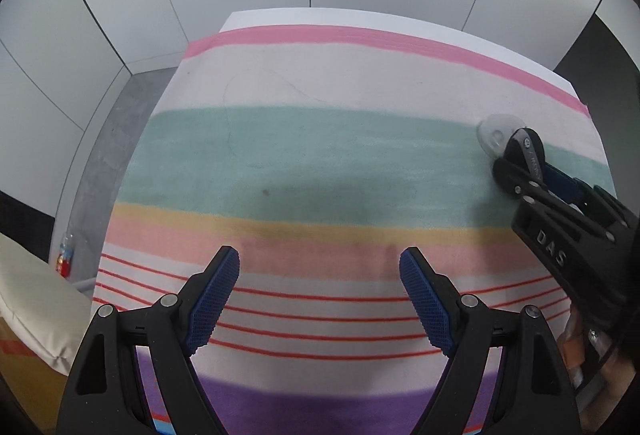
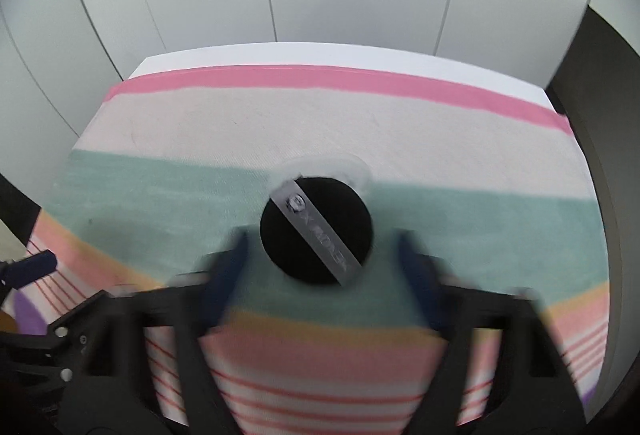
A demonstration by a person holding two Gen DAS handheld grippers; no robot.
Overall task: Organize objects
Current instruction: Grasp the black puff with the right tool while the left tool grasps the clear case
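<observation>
Right claw (image 2: 322, 237) spread beside the black powder puff (image 2: 288, 255) on its clear lid (image 2: 360, 171); we should centre before pinching. Left claw (image 1: 320, 255) spread, empty.

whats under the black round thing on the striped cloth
A pale translucent piece peeks out past the far edge of the black disc, lying on the teal stripe of the cloth. How far it extends beneath is hidden by the disc.
</observation>
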